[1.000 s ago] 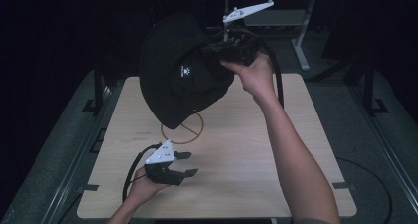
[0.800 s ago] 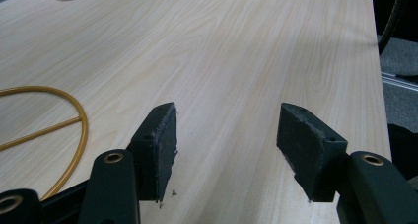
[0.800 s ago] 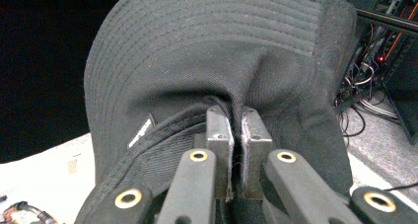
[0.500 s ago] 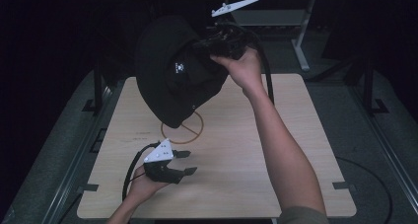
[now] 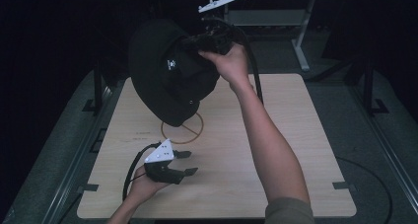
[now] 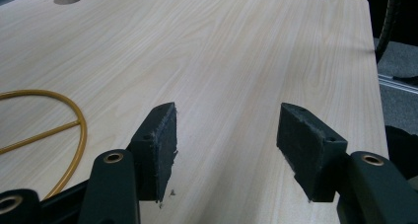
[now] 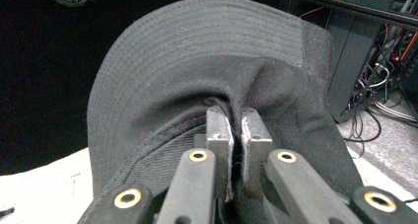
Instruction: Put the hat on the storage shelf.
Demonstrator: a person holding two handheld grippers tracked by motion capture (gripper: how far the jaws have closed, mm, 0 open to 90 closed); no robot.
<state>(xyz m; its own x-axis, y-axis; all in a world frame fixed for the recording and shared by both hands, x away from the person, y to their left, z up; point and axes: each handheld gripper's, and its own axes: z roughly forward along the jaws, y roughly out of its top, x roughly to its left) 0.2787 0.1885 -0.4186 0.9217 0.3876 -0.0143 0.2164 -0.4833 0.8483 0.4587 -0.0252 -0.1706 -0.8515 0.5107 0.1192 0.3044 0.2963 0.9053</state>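
My right gripper (image 7: pixel 235 130), fingers pinching the black hat (image 5: pixel 167 81), has carried it leftward above the bench (image 5: pixel 296 135). My left gripper (image 5: pixel 183 163) rests spread and empty, so placing comes next.

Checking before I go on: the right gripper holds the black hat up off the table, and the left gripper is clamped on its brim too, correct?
Not quite. The right gripper does pinch the black hat aloft, but the left gripper is open and holds nothing, low over the table, as the left gripper view shows.

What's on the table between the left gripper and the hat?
The orange ring mark printed on the table, otherwise bare wood, in the high view. The hat hangs above it from the right gripper; the left gripper is open.
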